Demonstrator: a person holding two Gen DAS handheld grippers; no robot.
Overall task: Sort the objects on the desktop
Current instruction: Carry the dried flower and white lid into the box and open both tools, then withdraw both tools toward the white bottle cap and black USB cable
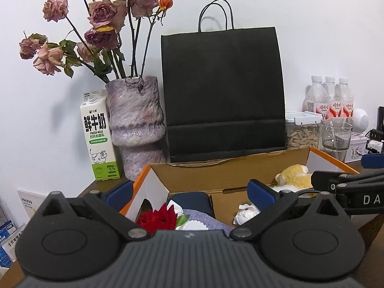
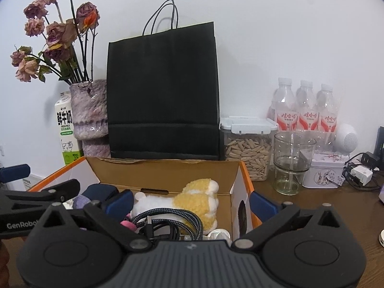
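Observation:
An open cardboard box [image 1: 230,172] with orange-edged flaps stands on the wooden desk. It holds a red flower [image 1: 157,219], a blue-grey cloth [image 1: 206,217], crumpled white paper [image 1: 246,213], a dark blue case [image 1: 189,200] and a yellow-and-white plush toy [image 2: 192,198]. A braided cable coil [image 2: 168,223] lies in front of the plush. My left gripper [image 1: 190,189] is open and empty above the box's left half. My right gripper [image 2: 192,200] is open and empty above the box's right half [image 2: 165,170]; its arm shows in the left wrist view [image 1: 348,187].
A black paper bag [image 1: 223,91] stands behind the box, with a vase of dried roses [image 1: 135,124] and a milk carton [image 1: 99,141] to its left. To the right are a seed container [image 2: 247,144], a glass cup [image 2: 291,160], water bottles [image 2: 306,110], a tin [image 2: 324,172] and a charger [image 2: 360,174].

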